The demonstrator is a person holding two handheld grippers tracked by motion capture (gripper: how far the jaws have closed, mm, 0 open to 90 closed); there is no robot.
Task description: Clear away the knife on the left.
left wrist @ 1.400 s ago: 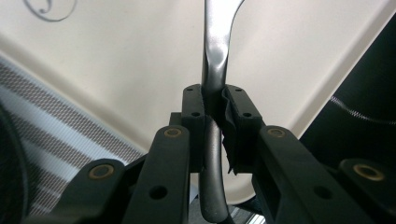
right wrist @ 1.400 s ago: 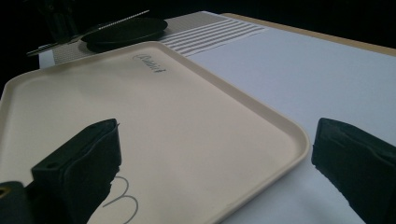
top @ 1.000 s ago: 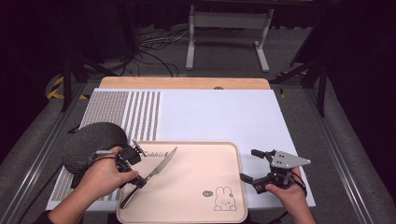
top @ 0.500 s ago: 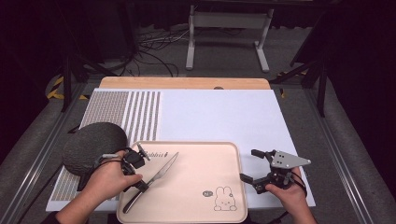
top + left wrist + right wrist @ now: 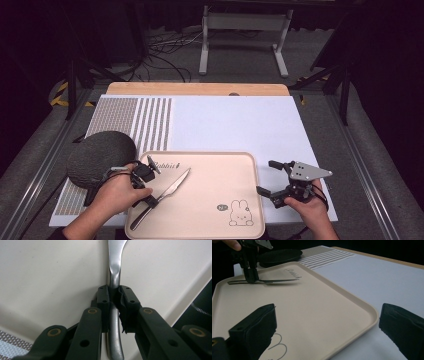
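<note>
Dark surroundings frame a beige tray (image 5: 215,172) where the left gripper (image 5: 145,187) pinches a knife (image 5: 172,186) mid-handle—seemingly just clear—so level carriage suits; the right gripper (image 5: 274,181) sits spread.

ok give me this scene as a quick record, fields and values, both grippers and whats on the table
left gripper: shut on the knife handle, over the tray's left part
right gripper: open, holding nothing, at the tray's right edge
knife: blade points up-right, serrated edge visible in the right gripper view
tray: beige, rabbit drawing at lower right
dark round object: left of the tray, beside the left hand
mat: white, striped at left
</note>
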